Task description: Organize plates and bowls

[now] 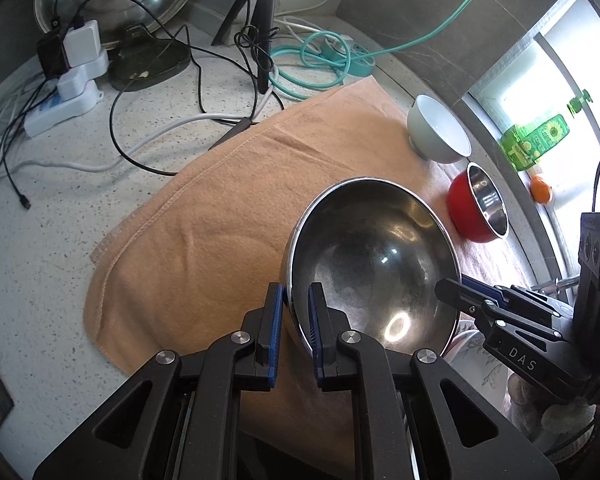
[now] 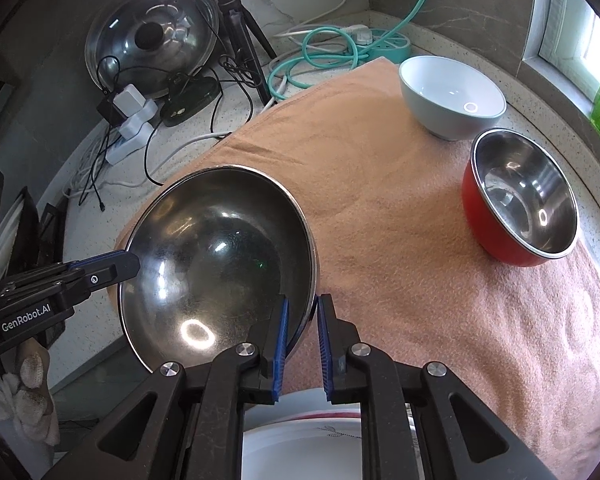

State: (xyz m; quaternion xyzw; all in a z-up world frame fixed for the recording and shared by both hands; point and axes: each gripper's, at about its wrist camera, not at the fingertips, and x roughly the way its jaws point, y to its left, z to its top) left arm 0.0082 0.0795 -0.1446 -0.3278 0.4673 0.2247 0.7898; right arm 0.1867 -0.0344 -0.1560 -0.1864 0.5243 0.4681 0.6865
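Towel (image 2: 400, 232): orange, spread mid-frame. 
Steel bowl (image 2: 216, 264): centre-left, tilted, mouth facing the cameras, raised off towel. 
Red bowl (image 2: 520, 204), white bowl (image 2: 452, 96): upright, upper right. 
Left gripper (image 1: 294, 320): clamped on steel bowl's near rim. 
Right gripper (image 2: 302, 324): straddling opposite rim, one pad touching, grip not certain.

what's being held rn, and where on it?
The steel bowl, by its rim, on opposite sides: the left gripper and the right gripper each straddle the rim, one finger inside, one outside. Whether the pads press it cannot be told.
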